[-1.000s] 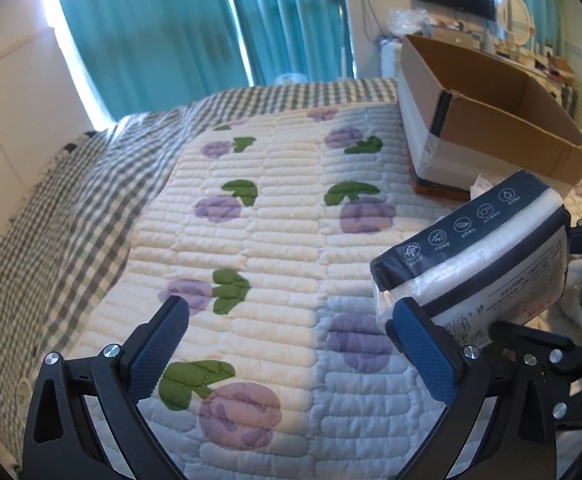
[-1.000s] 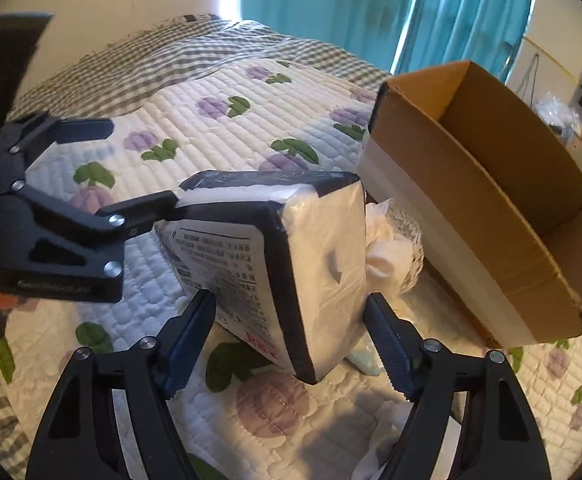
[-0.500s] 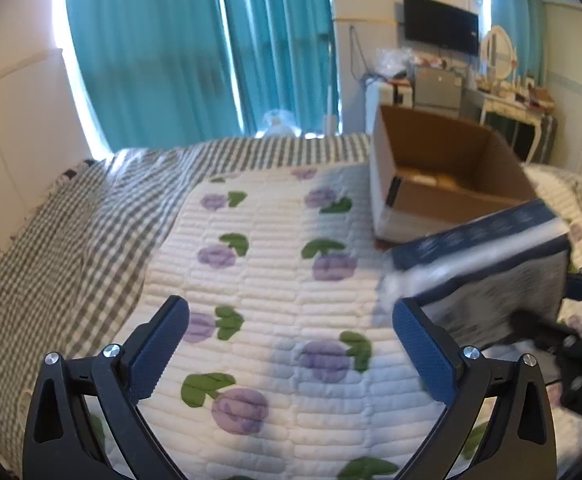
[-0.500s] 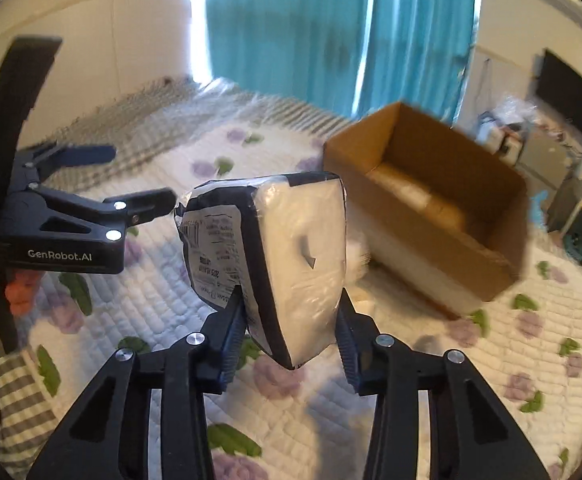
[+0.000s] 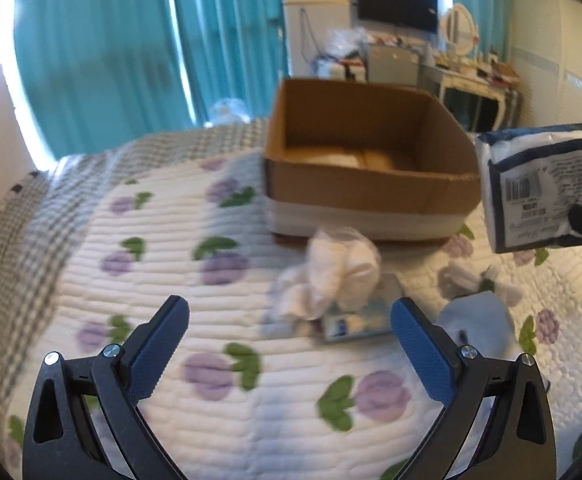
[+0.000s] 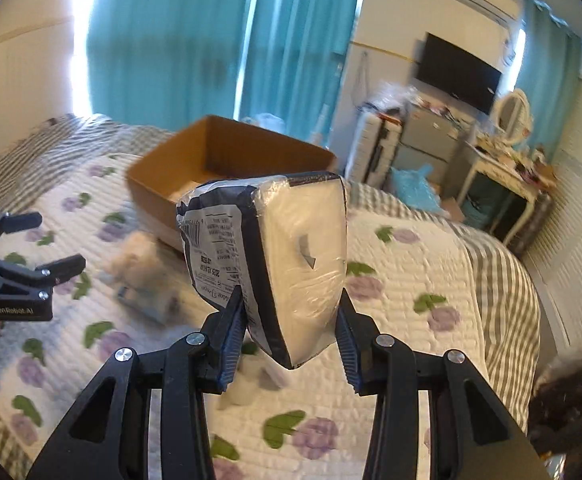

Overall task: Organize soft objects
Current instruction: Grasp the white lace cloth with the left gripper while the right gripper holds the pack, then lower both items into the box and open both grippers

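My right gripper (image 6: 291,332) is shut on a white tissue pack (image 6: 279,256) with dark blue wrapping and holds it in the air above the bed. The same pack shows at the right edge of the left wrist view (image 5: 543,188). An open cardboard box (image 5: 367,168) stands on the quilt behind it, also in the right wrist view (image 6: 227,164). My left gripper (image 5: 291,332) is open and empty above the quilt, and shows at the left of the right wrist view (image 6: 31,240). A white crumpled soft bundle (image 5: 331,276) lies on a small blue pack (image 5: 363,316) in front of the box.
A pale blue soft item (image 5: 479,324) and white socks (image 5: 471,280) lie on the quilt (image 5: 171,240) right of the bundle. Teal curtains (image 5: 131,48), a dresser with a mirror (image 5: 467,64) and a wall television (image 5: 397,4) are beyond the bed.
My right gripper closed on the tissue pack and lifted it up and to the right, off the quilt. The left gripper rose and pulled back, so the box and the bundle came into view.
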The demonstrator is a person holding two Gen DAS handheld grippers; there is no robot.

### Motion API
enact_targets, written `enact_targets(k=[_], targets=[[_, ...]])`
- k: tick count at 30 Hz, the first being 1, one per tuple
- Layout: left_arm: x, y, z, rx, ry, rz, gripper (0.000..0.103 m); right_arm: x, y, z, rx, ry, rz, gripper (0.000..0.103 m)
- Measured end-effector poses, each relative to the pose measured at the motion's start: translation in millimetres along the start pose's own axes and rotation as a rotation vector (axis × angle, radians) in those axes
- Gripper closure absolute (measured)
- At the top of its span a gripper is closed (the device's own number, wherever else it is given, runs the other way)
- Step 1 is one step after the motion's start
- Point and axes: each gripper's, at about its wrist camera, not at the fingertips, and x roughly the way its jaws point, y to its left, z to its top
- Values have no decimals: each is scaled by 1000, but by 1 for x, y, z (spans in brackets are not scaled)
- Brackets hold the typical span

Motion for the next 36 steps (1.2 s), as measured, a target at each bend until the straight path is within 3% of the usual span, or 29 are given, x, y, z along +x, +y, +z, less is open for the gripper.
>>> enact_targets(k=[6,14,17,24,36], targets=[[44,-21,7,16,40,-29,13,24,-18,-17,30,17,-3,61],[72,-29,10,13,86,-81,73,34,-27,-22,62,9,27,61],[64,-29,9,21,83,-90,85,31,-26,-21,61,4,31,61],[25,-24,17,35,47,-79,88,-1,-19,-13,62,-35,25,61],[-68,-10,65,52,-126,-67,88,-67,-2,36,36,-164,13,61]])
